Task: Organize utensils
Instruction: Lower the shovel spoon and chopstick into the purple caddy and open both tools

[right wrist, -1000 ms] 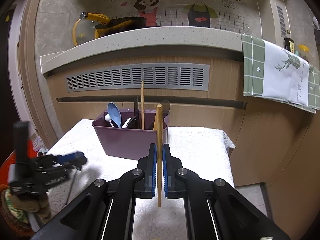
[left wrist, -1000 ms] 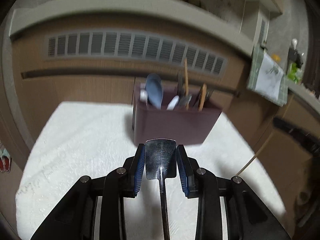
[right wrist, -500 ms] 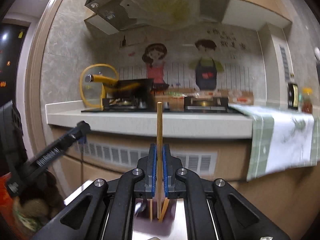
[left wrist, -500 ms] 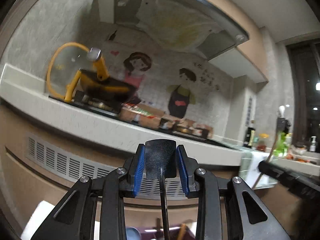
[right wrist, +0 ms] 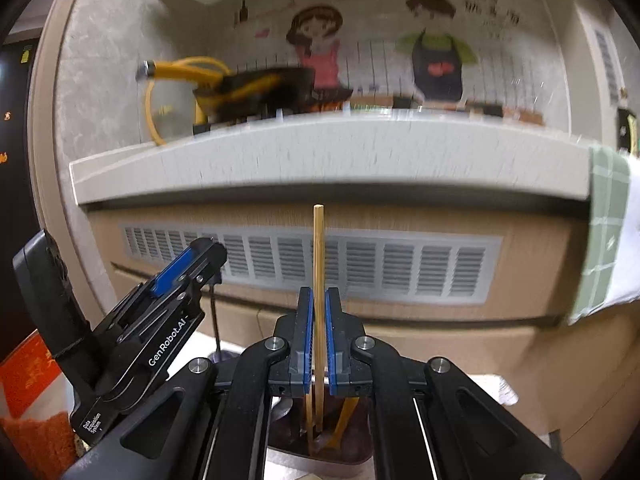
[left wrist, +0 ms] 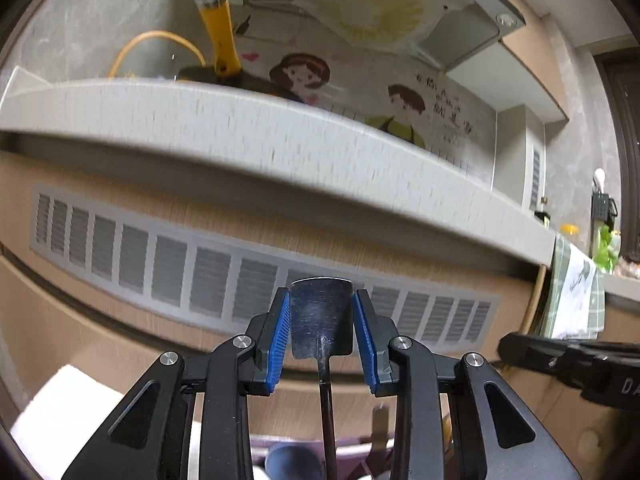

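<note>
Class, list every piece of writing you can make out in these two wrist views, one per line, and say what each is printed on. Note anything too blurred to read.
"GenRobot.AI": white print on the left gripper body, seen in the right wrist view.
"Data Acquisition System": tiny white print lower on the same body, barely legible.
"DA": cut-off letters on the right gripper body, at the left wrist view's edge.
Dark characters on the wall mural beside the cartoon figures: too blurred to read.

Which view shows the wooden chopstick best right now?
The right wrist view: the chopstick stands upright, clamped between the right tool pads, its top end and its lower part over the purple holder both visible. The left wrist view shows no chopstick, only the metal utensil in the left tool.
</note>
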`<state>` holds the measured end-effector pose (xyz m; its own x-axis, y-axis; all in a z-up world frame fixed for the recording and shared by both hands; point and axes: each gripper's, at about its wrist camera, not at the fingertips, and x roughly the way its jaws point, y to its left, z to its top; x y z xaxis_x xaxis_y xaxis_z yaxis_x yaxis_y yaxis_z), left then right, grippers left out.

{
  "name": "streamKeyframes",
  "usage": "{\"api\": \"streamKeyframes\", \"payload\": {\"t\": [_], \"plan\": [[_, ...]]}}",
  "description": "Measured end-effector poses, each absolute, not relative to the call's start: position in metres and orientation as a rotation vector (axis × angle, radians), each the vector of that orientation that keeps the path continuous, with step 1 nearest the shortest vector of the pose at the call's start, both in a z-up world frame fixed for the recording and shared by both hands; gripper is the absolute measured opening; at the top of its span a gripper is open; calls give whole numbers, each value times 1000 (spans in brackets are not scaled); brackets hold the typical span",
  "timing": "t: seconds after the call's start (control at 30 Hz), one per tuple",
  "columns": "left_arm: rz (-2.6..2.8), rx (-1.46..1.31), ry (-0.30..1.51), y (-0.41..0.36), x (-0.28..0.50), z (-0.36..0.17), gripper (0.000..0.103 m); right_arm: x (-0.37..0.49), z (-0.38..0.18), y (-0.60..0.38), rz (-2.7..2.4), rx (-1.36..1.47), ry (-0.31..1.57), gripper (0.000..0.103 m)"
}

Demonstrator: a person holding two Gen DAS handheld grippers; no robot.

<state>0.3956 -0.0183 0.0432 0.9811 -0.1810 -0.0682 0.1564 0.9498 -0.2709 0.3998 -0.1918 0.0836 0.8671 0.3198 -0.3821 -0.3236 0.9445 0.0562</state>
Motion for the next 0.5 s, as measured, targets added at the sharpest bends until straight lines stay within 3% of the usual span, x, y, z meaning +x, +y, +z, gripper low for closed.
{"api": "streamKeyframes", "payload": {"t": [0.27, 0.43, 0.5], "plan": [[-210, -210, 232, -26, 374, 12, 32, 420, 22, -190, 363, 12, 583, 8], [-214, -259, 375, -10, 364, 6, 39, 415, 12, -195, 348, 3, 645, 10], [-196, -294, 384, 2, 346, 13, 43, 402, 16, -202, 324, 4, 617, 16]]}}
